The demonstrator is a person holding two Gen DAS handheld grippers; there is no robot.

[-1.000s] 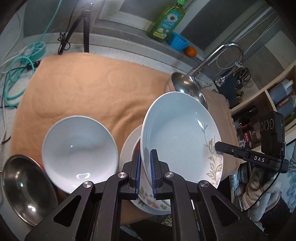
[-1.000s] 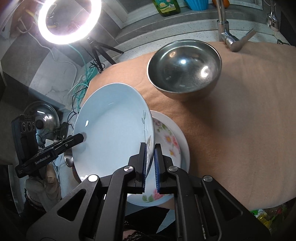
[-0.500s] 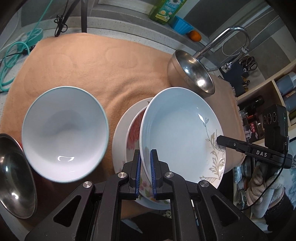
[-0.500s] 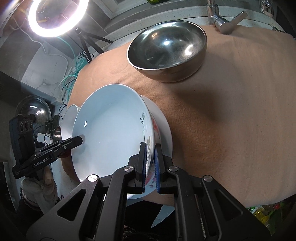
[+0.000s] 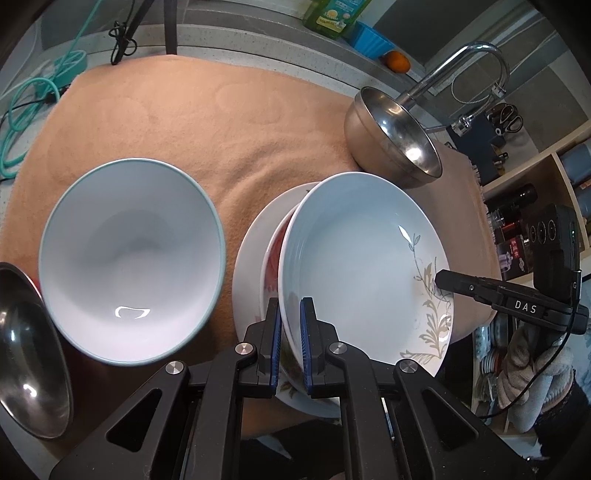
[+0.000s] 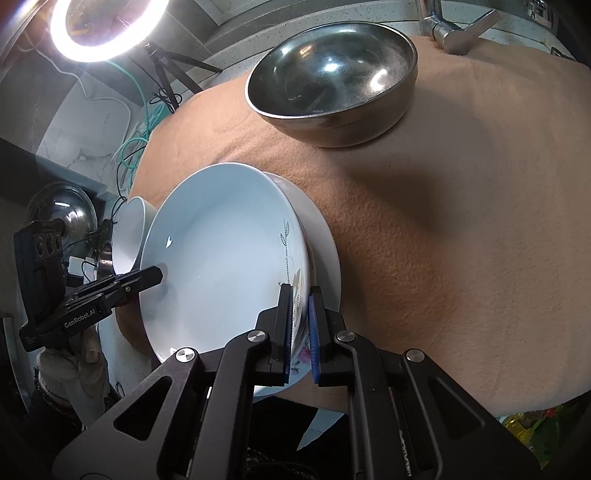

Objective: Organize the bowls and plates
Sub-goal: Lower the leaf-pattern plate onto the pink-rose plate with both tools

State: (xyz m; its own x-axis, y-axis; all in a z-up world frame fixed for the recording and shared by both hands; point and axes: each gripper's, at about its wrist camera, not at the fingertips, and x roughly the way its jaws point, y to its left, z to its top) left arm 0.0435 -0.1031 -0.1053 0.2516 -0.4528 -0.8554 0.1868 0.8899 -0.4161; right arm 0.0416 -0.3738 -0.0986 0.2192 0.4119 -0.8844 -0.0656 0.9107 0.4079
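A pale blue deep plate with a leaf pattern (image 5: 362, 258) is held by both grippers at opposite rims. My left gripper (image 5: 291, 317) is shut on its near rim; my right gripper (image 6: 300, 306) is shut on the other rim. The plate (image 6: 221, 266) sits low over a floral plate (image 5: 273, 251), which lies on a white flat plate (image 5: 251, 266) on the orange mat. A white bowl with a blue rim (image 5: 129, 258) stands left of the stack. A steel bowl (image 5: 395, 140) stands behind it, also in the right wrist view (image 6: 332, 81).
A second steel bowl (image 5: 26, 350) lies at the mat's left edge. An orange mat (image 5: 221, 118) covers the counter. A faucet (image 5: 461, 70), a soap bottle (image 5: 332, 14) and a blue cup (image 5: 369, 37) stand at the back. A ring light (image 6: 107, 26) stands beyond the mat.
Both grippers have lowered the blue plate toward the floral plate, tilting it flatter. The left wrist view has moved closer to the mat and the white bowl.
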